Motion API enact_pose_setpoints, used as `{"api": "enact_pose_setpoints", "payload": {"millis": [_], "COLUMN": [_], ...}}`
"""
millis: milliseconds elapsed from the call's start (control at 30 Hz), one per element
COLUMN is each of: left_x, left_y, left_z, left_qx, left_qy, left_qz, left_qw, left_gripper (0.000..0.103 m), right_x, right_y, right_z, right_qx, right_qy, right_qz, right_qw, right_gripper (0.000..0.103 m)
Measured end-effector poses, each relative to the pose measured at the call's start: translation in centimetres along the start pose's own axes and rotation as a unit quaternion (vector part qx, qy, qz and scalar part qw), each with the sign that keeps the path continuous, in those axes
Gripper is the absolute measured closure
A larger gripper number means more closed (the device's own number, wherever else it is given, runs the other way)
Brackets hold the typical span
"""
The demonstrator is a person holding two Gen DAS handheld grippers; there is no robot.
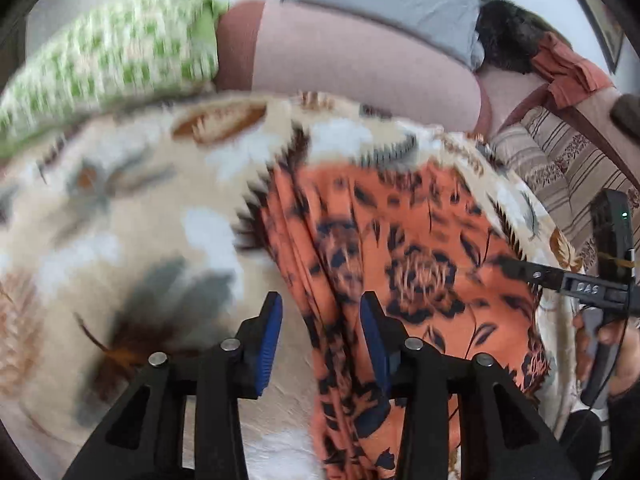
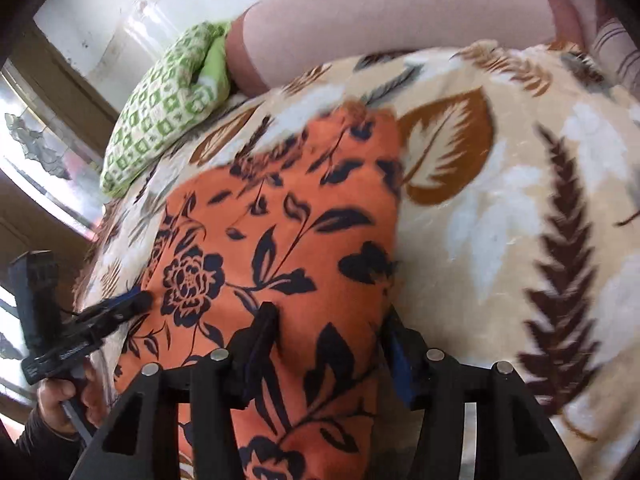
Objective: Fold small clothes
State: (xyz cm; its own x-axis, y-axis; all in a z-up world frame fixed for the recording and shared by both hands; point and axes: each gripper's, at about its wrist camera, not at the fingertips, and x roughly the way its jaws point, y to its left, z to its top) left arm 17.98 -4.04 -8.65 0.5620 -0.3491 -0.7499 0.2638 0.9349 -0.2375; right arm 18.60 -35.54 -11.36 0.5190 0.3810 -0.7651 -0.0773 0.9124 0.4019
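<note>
Two parted tools, left and right, astride one orange floral garment; one leaf-print blanket

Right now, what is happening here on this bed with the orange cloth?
A person is folding an orange flowered cloth that lies on a leaf-patterned blanket, with a hand-held gripper in each hand. The left gripper and the right gripper both stand over the cloth's near edge, jaws apart, cloth between them but not pinched. A green checked pillow lies behind.
</note>
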Motion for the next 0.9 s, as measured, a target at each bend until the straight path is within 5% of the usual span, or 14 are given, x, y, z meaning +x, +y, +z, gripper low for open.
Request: {"api": "enact_pose_setpoints", "payload": {"millis": [100,167,267,300,400,633,767,833,900], "left_x": [-0.4,0.2,3.0,4.6,7.3,3.1,8.3,7.7,6.4], "left_y": [0.1,-0.4,-1.0,-0.9,0.2,-2.0,-0.5,0.8,0.7], "left_z": [2.3,3.2,3.9,3.7,2.5,5.3,3.9,3.2,3.5], "left_qx": [0.001,0.011,0.022,0.021,0.006,0.044,0.038,-0.001,-0.004], "left_qy": [-0.018,-0.019,0.004,0.031,0.072,-0.001,0.093,0.077,0.065], "left_qz": [-0.015,-0.023,-0.049,-0.032,-0.003,0.01,0.062,0.046,0.047], "left_qw": [0.9997,0.9995,0.9985,0.9988,0.9974,0.999,0.993,0.996,0.9968], "left_gripper": [0.062,0.062,0.062,0.062,0.065,0.061,0.054,0.046,0.046], "right_x": [-2.9,-3.3,-2.4,-1.1,3.8,0.5,4.4,7.6,6.6], "right_y": [0.9,2.4,3.1,2.7,0.9,2.5,-0.2,-2.0,-1.9], "right_z": [1.0,2.6,3.0,3.0,1.7,4.9,7.3,6.8,6.5], "right_qx": [0.001,0.004,0.017,0.031,0.085,0.057,0.125,0.178,0.181], "right_qy": [-0.042,-0.045,-0.037,-0.023,0.042,-0.02,0.002,0.048,0.018], "right_qz": [0.023,0.077,0.136,0.148,0.115,0.158,0.195,0.195,0.21], "right_qw": [0.999,0.996,0.99,0.988,0.989,0.985,0.973,0.963,0.961], "right_gripper": [0.048,0.041,0.035,0.028,0.027,0.028,0.023,0.022,0.023]}}
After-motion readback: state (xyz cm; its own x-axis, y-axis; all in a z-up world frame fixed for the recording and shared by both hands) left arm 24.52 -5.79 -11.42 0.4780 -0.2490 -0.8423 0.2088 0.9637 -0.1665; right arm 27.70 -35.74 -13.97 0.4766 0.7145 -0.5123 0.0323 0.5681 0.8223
